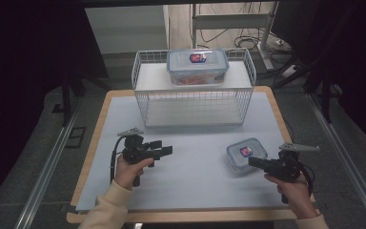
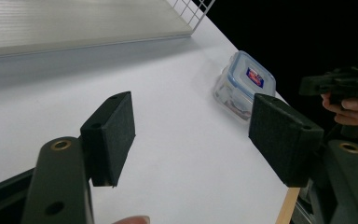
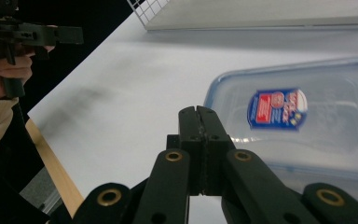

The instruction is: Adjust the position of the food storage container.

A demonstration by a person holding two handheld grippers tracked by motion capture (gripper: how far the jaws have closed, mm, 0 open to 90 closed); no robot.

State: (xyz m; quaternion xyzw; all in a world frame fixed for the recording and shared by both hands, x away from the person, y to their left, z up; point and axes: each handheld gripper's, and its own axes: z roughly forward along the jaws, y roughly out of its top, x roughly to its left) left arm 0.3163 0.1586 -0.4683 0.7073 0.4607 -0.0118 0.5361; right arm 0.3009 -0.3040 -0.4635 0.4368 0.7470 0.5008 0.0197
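Small lidded container (image 1: 246,154) just beyond closed right tongs (image 1: 253,161), perhaps touching.

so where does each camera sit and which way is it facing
High view: above the person's side, looking forward and down at the table; forearms, left tongs, right tongs.
Left gripper view: on the open left tongs, facing the small container.
Right gripper view: on the shut right tongs.
All share that container.
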